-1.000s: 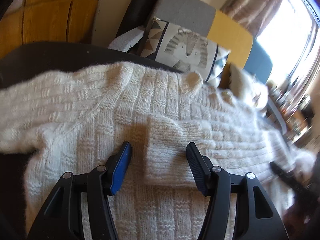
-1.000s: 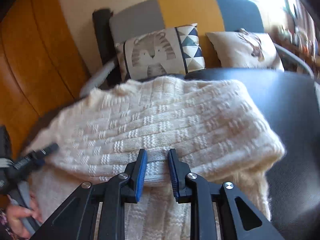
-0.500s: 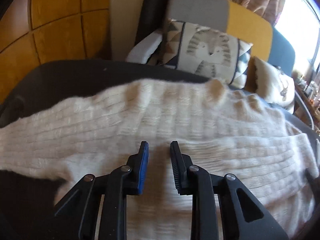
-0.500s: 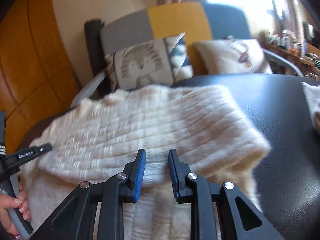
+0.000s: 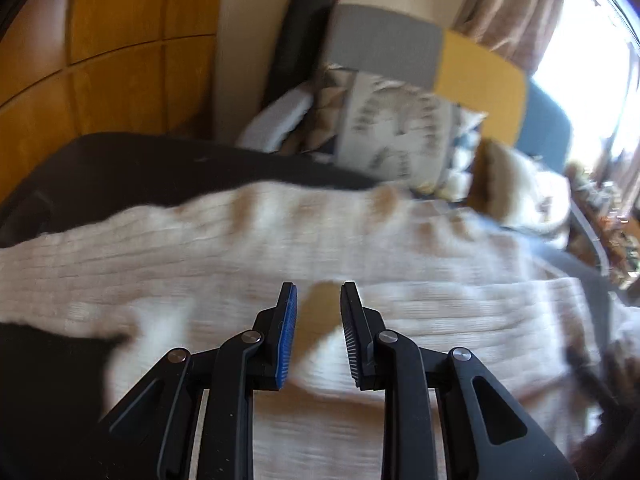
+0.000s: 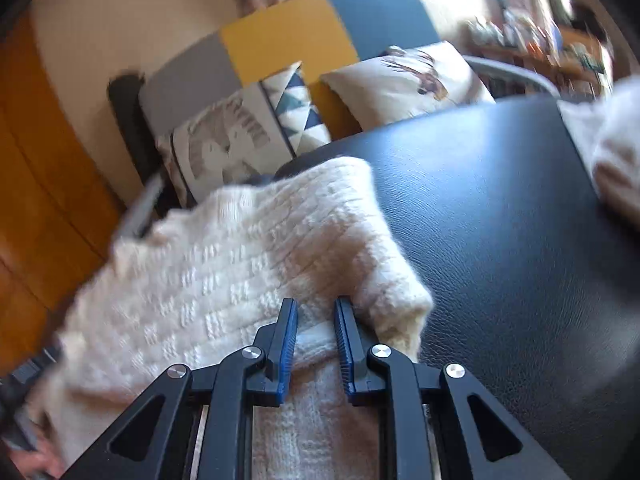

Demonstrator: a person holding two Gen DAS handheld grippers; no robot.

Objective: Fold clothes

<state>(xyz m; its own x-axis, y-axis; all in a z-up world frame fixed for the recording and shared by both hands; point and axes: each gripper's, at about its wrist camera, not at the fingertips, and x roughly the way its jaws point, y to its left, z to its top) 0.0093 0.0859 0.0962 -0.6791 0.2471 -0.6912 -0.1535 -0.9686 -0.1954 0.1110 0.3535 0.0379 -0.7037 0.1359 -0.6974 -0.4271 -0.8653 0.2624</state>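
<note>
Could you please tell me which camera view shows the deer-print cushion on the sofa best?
The right wrist view: the deer-print cushion shows whole and fairly sharp against the sofa. In the left wrist view the cushion is only a blurred, pale shape at the right, beyond the cream sweater, with its print unreadable.

Dark leather-look desk (image 6: 500, 208) fills the view, and the cream knitted sweater (image 6: 240, 272) lies spread right on it, one part doubled over itself. To the sweater's right the desk surface shows bare. Beyond that, at the desk's far right edge, rests another pale fuzzy cloth (image 6: 612, 152).
</note>
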